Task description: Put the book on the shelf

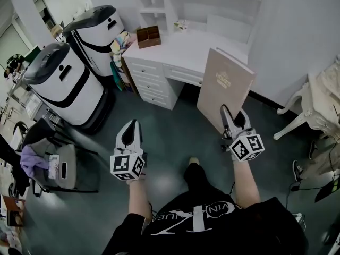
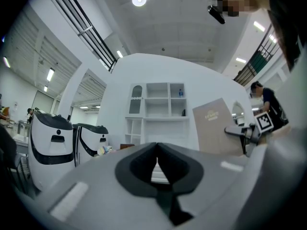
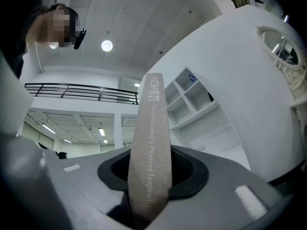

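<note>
A large tan hardcover book (image 1: 223, 86) is held upright in the air in front of a white desk with shelves (image 1: 196, 15). My right gripper (image 1: 229, 115) is shut on its lower edge; in the right gripper view the book's spine (image 3: 151, 143) rises from between the jaws. My left gripper (image 1: 129, 136) hangs lower left over the floor, away from the book, and its jaws are shut with nothing between them (image 2: 156, 164). From the left gripper view the book (image 2: 218, 126) and the shelf unit (image 2: 156, 99) stand ahead.
Two white-and-black robot bodies (image 1: 69, 78) stand at the left of the desk. A brown box (image 1: 149, 36) sits on the desk top. A white ornate chair (image 1: 313, 105) is at the right, a grey chair with clothes (image 1: 48, 161) at the lower left.
</note>
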The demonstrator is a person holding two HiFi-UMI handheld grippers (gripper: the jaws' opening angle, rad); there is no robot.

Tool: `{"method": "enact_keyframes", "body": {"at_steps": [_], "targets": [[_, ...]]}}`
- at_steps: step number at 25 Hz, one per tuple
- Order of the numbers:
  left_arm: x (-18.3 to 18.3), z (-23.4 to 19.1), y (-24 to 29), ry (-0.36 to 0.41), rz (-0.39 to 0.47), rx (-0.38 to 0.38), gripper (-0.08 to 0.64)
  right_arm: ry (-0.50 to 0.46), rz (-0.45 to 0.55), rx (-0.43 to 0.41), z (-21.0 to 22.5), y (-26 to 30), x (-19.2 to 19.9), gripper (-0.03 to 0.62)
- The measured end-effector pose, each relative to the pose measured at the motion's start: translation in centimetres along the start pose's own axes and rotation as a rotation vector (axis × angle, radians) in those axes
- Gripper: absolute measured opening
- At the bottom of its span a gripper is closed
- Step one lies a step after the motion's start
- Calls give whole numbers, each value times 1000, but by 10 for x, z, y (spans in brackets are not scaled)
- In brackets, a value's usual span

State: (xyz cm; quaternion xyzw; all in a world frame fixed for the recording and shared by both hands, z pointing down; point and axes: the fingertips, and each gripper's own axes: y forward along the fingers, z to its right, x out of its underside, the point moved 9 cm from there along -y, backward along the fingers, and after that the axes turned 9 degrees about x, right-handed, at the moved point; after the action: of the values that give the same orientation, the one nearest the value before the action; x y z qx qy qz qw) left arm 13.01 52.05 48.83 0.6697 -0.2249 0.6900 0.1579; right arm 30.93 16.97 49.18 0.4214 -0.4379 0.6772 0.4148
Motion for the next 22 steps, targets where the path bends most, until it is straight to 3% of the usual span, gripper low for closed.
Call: {"method": "enact_keyframes", "body": {"at_steps": [8, 22], "targets": [[-5, -46, 96, 0, -1, 34, 0, 19, 18, 44, 35, 84, 0, 175], [-20, -66, 281, -8, 26, 129, 0, 35, 121, 131, 130, 213, -27, 175]]}}
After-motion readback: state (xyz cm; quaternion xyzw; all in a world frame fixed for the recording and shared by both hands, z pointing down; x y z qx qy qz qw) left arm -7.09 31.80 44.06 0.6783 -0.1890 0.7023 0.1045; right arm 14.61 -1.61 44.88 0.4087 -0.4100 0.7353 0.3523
